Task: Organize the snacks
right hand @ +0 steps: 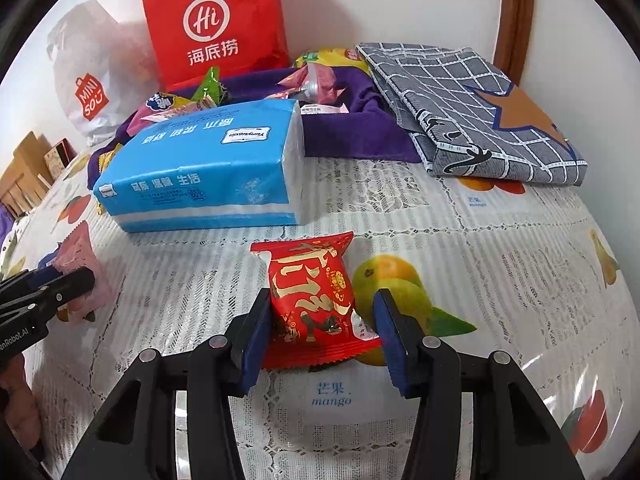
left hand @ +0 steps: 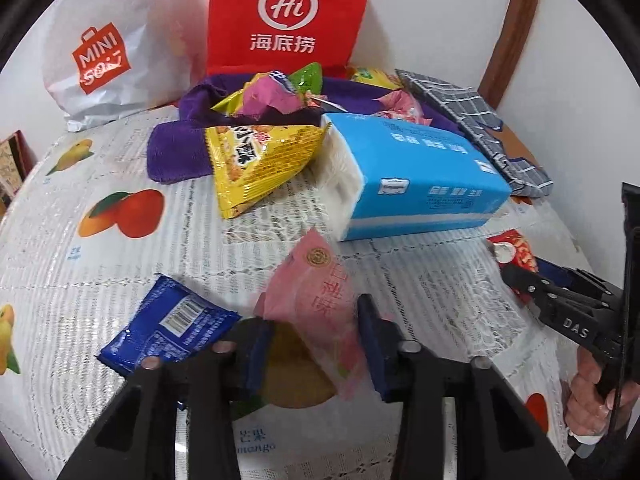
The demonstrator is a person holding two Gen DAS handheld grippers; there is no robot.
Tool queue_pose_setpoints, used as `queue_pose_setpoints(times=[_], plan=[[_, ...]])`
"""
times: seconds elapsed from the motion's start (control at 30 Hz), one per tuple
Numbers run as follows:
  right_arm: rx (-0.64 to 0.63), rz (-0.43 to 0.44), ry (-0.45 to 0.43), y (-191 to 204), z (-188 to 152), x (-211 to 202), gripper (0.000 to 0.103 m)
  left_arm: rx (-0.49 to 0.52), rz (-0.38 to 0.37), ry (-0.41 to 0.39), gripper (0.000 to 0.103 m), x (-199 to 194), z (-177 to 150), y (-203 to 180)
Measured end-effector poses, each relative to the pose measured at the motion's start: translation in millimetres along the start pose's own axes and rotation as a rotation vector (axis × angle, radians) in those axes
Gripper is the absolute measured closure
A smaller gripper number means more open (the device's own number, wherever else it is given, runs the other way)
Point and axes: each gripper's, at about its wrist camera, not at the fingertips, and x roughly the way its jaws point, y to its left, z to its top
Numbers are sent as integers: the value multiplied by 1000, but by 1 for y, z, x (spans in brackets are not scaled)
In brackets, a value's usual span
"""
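Right wrist: red snack packet [right hand: 316,304] lies between parted jaws.

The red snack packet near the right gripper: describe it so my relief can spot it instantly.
Start at the blue tissue pack lying on the fruit-print tablecloth. Just in front of it, between the right gripper's blue fingers, lies the red snack packet. It alone is bright red with gold lettering; the neighbouring packet is pale pink.

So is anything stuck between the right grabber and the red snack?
No. The red snack already sits between the right grabber's open fingers, with nothing in the gap. The blue tissue pack lies further back.
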Motion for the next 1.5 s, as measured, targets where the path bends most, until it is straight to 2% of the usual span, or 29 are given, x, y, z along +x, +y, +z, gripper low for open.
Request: queue_pose_setpoints(times=[0.1,0.23,0.47,0.67,0.87,1.1,1.23,1.5], plan=[[-1,-4,-3,0,0,0,54,-19,-25,1,74,0,0,4],[-18,-19,-8,3,0,-2,56,-8,-11,2,74,0,0,2],[-5,41,-16,-2,0,-5,57,-17,-54,10,75,-1,0,7],[2,59,-52,-2,-3,-14,57,-13,-75,14,75,-2,0,7],[19,19,-47,-5,-3,-14,57,-33,-122,21,76,-3,-1,12],[76,16,-65,-13,2,-32,57,-31,-162,26,76,-6,-4,12],[67,11,-87,-6,4,-47,57,-34,-174,28,76,-6,-4,13],[20,2,-139,13,10,-76,57,-10,-152,25,76,-11,-4,9]])
